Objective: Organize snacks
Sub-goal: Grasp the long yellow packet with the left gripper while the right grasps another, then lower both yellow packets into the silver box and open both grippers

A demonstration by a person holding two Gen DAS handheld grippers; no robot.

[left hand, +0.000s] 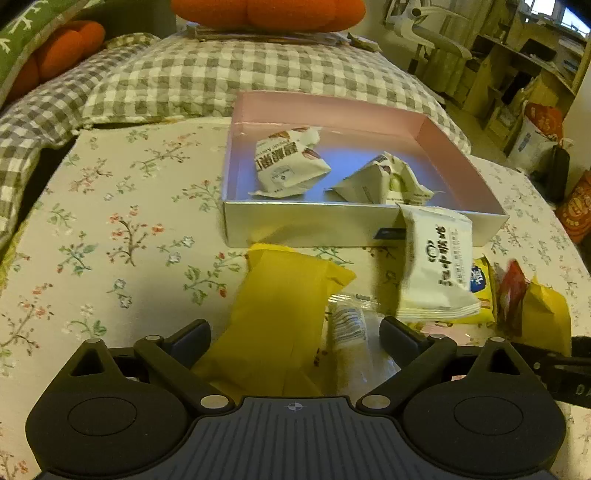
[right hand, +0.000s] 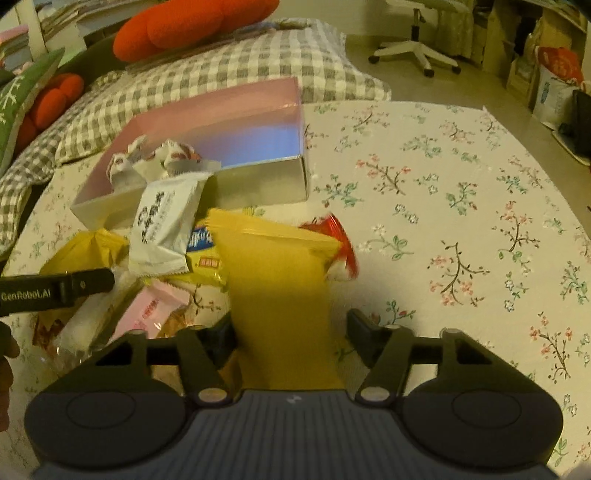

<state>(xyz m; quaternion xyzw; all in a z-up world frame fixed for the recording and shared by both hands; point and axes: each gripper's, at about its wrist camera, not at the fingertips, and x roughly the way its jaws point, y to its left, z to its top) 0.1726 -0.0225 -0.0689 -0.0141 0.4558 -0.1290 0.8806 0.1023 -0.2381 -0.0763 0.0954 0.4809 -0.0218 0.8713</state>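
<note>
The left tongs [left hand: 295,339] are standing wide, their two black fingers spread well apart with a yellow snack packet [left hand: 273,314] and a clear wrapper [left hand: 349,325] lying between them, neither finger visibly pressing on either. The right tongs [right hand: 291,328] are also standing apart, with a second yellow packet [right hand: 280,288] sitting between the fingers; whether the left finger is touching it cannot be told, and the right finger is standing clear of it.

The snacks are lying in a loose heap on a floral cloth [right hand: 443,221] just in front of a shallow pink-lined box [left hand: 436,136] with silvery outer walls. A white packet with black lettering [left hand: 436,266] is leaning against the box's near wall, overlapping a yellow packet with a blue logo [left hand: 480,288]. In the right wrist view a pink packet [right hand: 147,310] is showing low in the heap and a red wrapper [right hand: 340,240] is poking out behind the second yellow packet. Inside the box, two white crumpled packets [left hand: 288,166] with brown print are resting on the floor of it, side by side. A grey checked quilt [left hand: 221,74] is lying behind the box, with orange cushions [left hand: 266,11] beyond.
</note>
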